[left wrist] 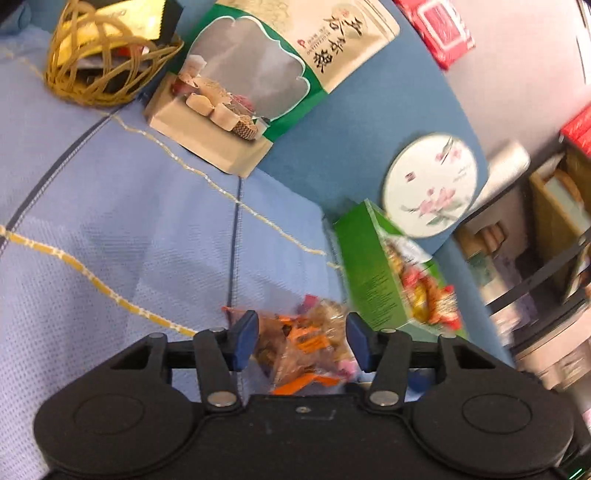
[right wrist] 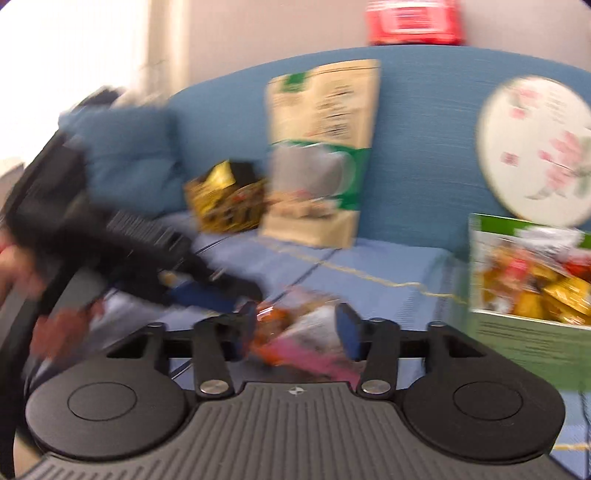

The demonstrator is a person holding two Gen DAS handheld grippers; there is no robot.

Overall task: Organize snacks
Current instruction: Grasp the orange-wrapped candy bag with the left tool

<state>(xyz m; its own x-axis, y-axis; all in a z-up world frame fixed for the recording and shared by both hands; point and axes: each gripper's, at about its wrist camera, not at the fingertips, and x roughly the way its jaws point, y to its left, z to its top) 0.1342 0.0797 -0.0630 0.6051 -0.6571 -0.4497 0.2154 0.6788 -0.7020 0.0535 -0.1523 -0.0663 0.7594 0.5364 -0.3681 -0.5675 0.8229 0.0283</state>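
A clear bag of small snacks (left wrist: 303,343) with orange wrappers lies on the light blue sofa cover (left wrist: 110,221). My left gripper (left wrist: 303,339) is open, one blue pad on each side of the bag and no squeeze showing. The right wrist view is blurred. There the same bag (right wrist: 295,332) sits between the fingers of my open right gripper (right wrist: 297,328). The left tool's black body (right wrist: 140,240) reaches in from the left. A gold wire basket (left wrist: 99,62) holding packets stands at the sofa's back left.
A big beige-and-green pouch (left wrist: 258,81) leans on the blue sofa back (left wrist: 369,110). A green box of sweets (left wrist: 391,273) and a round white flowered tin (left wrist: 430,184) stand to the right. A red box (left wrist: 439,33) lies behind the sofa. A hand (right wrist: 14,266) shows at far left.
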